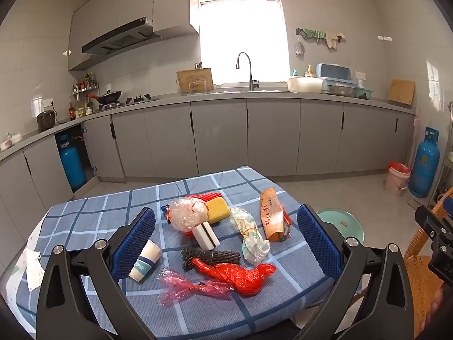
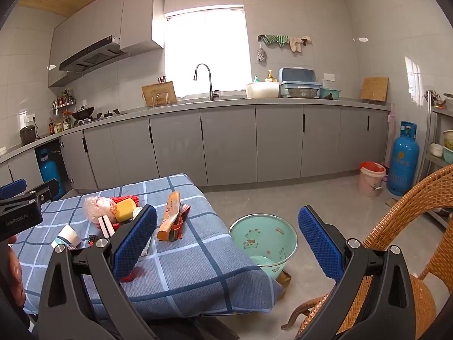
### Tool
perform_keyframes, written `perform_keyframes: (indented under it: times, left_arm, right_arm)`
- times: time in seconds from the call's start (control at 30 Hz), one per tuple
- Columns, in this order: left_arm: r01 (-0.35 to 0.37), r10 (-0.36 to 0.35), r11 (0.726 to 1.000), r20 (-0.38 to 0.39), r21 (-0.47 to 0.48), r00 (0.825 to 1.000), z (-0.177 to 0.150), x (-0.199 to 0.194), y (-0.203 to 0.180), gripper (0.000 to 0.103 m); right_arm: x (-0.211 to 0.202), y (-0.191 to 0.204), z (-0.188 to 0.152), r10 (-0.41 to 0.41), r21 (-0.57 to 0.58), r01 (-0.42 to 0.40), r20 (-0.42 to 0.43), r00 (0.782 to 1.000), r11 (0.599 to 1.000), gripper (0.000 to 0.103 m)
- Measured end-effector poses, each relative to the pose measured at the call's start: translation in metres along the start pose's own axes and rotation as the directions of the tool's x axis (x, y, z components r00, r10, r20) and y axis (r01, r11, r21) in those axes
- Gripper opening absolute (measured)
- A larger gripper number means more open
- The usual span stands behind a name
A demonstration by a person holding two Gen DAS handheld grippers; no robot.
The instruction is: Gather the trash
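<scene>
I am holding both grippers above the near edge of the worktop, the left gripper and the right gripper each with jaws spread wide and empty. The trash is lying scattered on the checked cloth: a red plastic bag, a pink wrapper, a paper cup, an orange packet. The green bin is standing on the floor just beside the worktop. I am judging the red bag light, limp and slippery, so I would pinch its bunched middle.

Checked-cloth table carries paper cup, red bag, sponge.
</scene>
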State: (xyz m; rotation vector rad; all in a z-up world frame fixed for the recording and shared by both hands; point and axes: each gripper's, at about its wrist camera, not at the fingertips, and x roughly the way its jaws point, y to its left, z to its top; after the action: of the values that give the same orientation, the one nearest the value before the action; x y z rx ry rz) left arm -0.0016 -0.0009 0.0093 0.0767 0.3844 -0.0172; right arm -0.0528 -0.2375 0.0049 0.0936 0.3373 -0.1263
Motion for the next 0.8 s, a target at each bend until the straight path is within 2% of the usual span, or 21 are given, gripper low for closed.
perform_keyframes:
  times: [0.8]
  left_arm:
    - [0.002, -0.002, 1.000, 0.012, 0.003, 1.000, -0.0012, -0.0017, 0.0000, 0.099]
  right_arm:
    - [0.0012, 0.0010, 0.0038, 0.006, 0.000, -0.006, -0.005, 1.000, 1.000, 0.098]
